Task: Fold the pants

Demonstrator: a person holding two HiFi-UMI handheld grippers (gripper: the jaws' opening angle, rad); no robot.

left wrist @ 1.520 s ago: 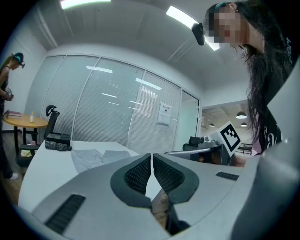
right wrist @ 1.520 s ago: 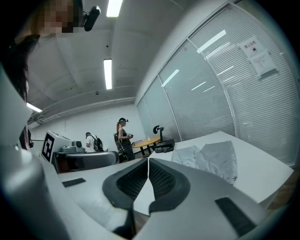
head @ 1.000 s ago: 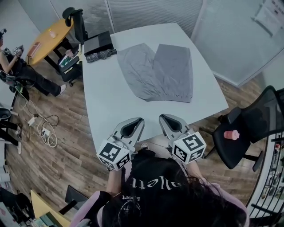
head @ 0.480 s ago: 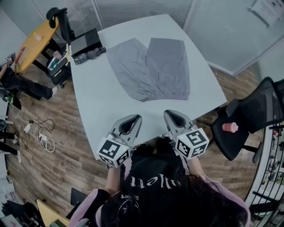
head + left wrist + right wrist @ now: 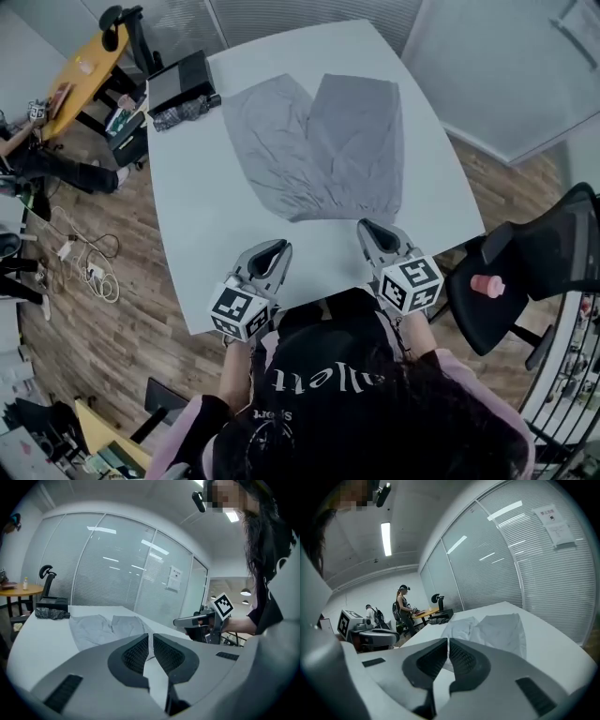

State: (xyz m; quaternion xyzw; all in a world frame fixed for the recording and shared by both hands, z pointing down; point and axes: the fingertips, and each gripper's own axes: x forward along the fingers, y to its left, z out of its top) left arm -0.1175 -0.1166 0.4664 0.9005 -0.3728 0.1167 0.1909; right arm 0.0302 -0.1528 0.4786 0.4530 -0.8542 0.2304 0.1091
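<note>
Grey pants (image 5: pixel 319 141) lie flat on the white table (image 5: pixel 206 244), with the legs spread toward the far end and the waistband nearest me. My left gripper (image 5: pixel 280 247) is shut and empty over the table's near edge, short of the waistband and to its left. My right gripper (image 5: pixel 367 225) is also shut and empty, its tips just by the waistband's right end. The left gripper view shows its closed jaws (image 5: pixel 150 634) aimed at the pants (image 5: pixel 103 626), with the other gripper (image 5: pixel 206 618) at right. In the right gripper view the closed jaws (image 5: pixel 448 640) point at the pants (image 5: pixel 497 629).
A black box (image 5: pixel 180 81) and a dark cloth bundle (image 5: pixel 178 114) sit at the table's far left corner. A black chair (image 5: pixel 539 267) carrying a pink object (image 5: pixel 487 284) stands at right. A yellow table (image 5: pixel 80 75), cables (image 5: pixel 94 281) and people are at left.
Both grippers have moved forward and down toward the table and the pants' waistband, the right one further. Both stay shut.
</note>
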